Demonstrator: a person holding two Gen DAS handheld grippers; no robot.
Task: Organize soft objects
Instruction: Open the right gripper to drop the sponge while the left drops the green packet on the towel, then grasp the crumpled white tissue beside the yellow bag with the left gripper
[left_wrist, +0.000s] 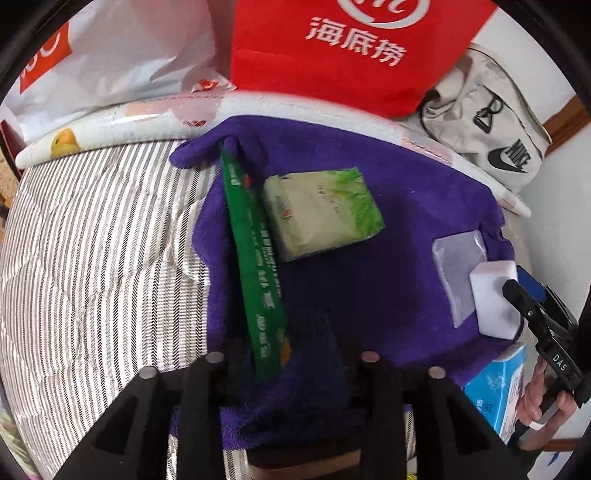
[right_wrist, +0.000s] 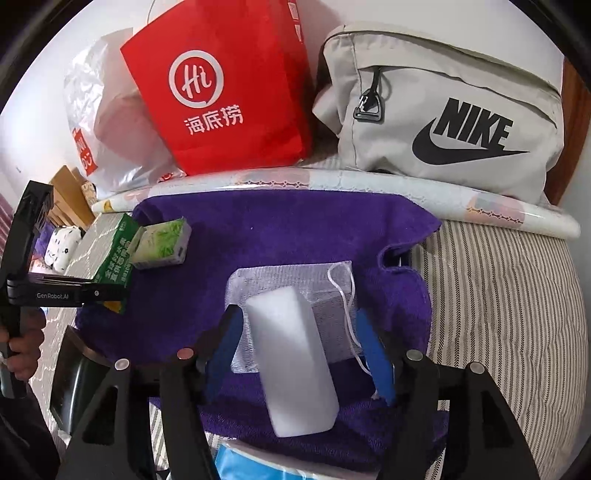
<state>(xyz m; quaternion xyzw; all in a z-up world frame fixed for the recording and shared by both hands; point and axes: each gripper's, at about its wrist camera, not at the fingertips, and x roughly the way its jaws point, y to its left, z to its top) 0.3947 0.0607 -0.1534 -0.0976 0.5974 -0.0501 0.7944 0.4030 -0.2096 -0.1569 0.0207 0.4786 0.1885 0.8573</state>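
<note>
The white sponge block (right_wrist: 291, 362) lies on the purple towel (right_wrist: 280, 229), partly over a mesh drawstring pouch (right_wrist: 328, 291), between the blue pads of the right claw (right_wrist: 299, 354). The jaws stand wide, with a clear gap on the right side and the left pad close beside the block; nothing is gripped. Judged light and compressible, the block should be taken across its long sides with mild pressure only.

The left claw (left_wrist: 284, 354) holds the green flat packet (left_wrist: 255, 258) by its near end; its jaws appear closed on it. The packet is thin and limp and will likely droop. The tissue pack (left_wrist: 321, 212) rests just beside it.

The towel edge and striped bed (right_wrist: 498, 295) offer open room to the right; bags crowd the far side
</note>
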